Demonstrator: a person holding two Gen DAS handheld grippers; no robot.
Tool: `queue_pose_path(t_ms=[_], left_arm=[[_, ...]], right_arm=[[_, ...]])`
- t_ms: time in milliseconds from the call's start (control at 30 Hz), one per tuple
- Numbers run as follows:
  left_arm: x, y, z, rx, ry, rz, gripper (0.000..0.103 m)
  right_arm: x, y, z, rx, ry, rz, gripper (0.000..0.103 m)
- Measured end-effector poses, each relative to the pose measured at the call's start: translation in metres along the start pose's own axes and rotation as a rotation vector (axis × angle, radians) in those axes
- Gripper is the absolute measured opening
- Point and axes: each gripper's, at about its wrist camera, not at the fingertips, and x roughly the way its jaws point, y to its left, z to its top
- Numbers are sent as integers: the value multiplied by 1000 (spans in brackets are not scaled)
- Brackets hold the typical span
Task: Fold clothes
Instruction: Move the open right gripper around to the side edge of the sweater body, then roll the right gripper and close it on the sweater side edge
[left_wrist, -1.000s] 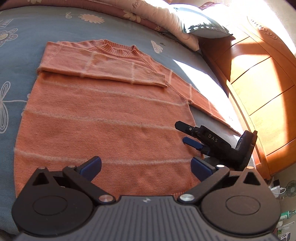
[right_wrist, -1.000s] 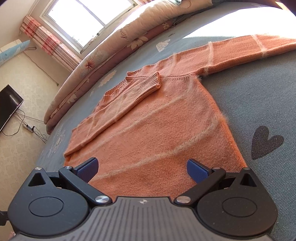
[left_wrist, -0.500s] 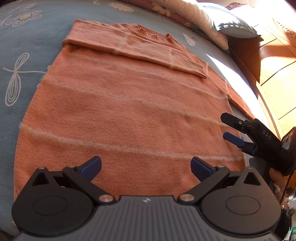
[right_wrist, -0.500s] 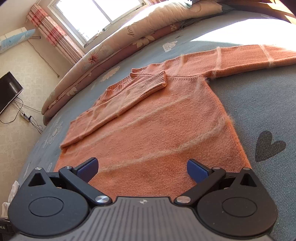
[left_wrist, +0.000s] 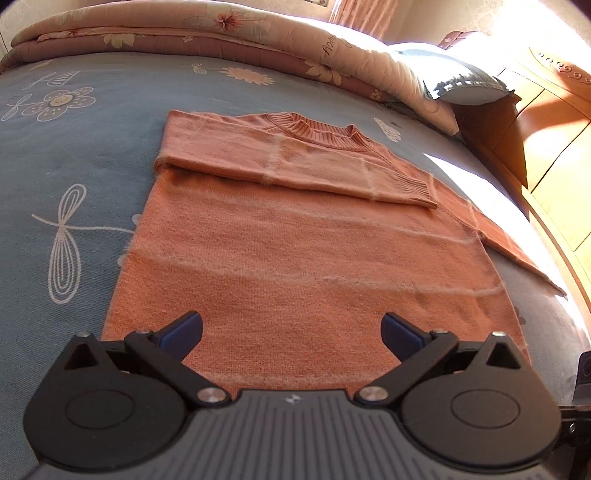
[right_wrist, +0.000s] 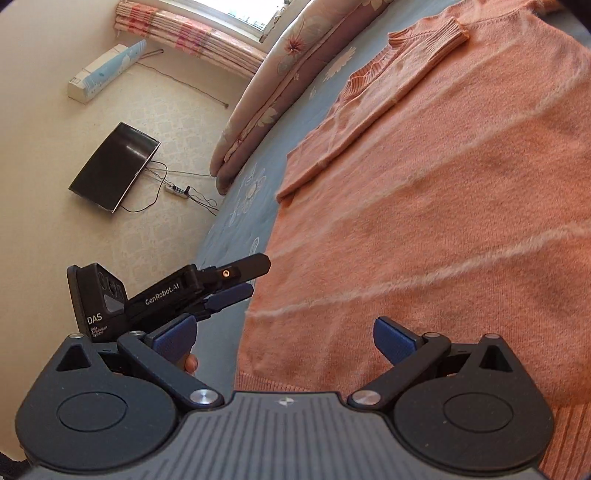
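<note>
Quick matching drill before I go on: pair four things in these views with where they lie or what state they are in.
Things:
1. folded sleeve
2. other sleeve
3. left claw
4. pillow

States:
A. open, over the sweater's hem
B. at the head of the bed, by the wooden headboard
C. stretched out flat on the blue bedsheet
D. laid across the chest, below the collar

Pairs: 1-D, 2-C, 3-A, 4-B

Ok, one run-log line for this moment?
sweater flat on bed | one sleeve folded across | left claw open | right claw open
</note>
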Motion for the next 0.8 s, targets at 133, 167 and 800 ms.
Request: queue_pose_path(t_ms=[133, 167, 800], left_arm=[[6, 0, 2, 20, -8, -36, 102], [8, 0, 3, 28, -10, -46, 102], [72, -26, 1, 355, -33, 11, 102]], right_arm=[[10, 9, -8, -34, 26, -95, 103], [6, 10, -10, -41, 19, -118, 103], [-2, 21, -43, -470, -61, -870, 103]])
